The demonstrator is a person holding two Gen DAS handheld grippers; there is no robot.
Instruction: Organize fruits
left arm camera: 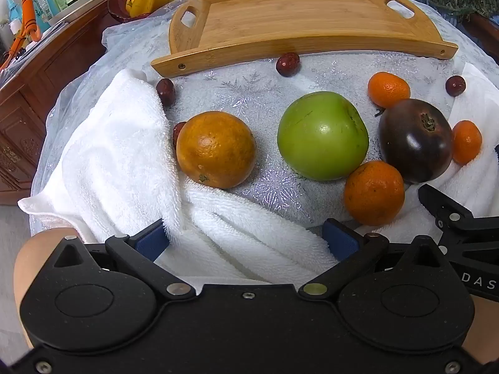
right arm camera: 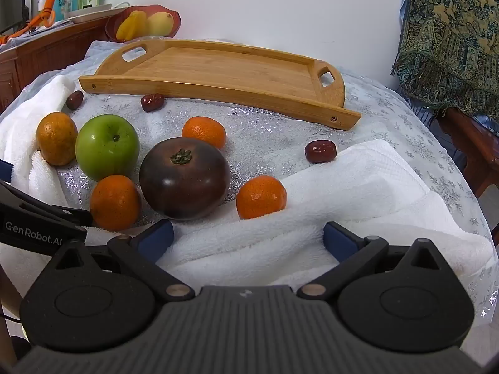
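Loose fruit lies mid-frame on the cloth-covered surface (right arm camera: pixel 389 109): a green apple (left arm camera: pixel 322 135), a large orange (left arm camera: pixel 215 149), a dark tomato (right arm camera: pixel 184 178), three small mandarins, one at lower centre (left arm camera: pixel 373 192), and small dark-red dates, one (left arm camera: pixel 287 64) touching the tray's near rail. The bare wooden tray (left arm camera: pixel 299 20) spans the upper frame. White towels (left arm camera: pixel 118 168) ring the fruit at left, right and bottom. The left tool (left arm camera: pixel 246 241) and right tool (right arm camera: pixel 248 240) both stand wide over towel, holding nothing.
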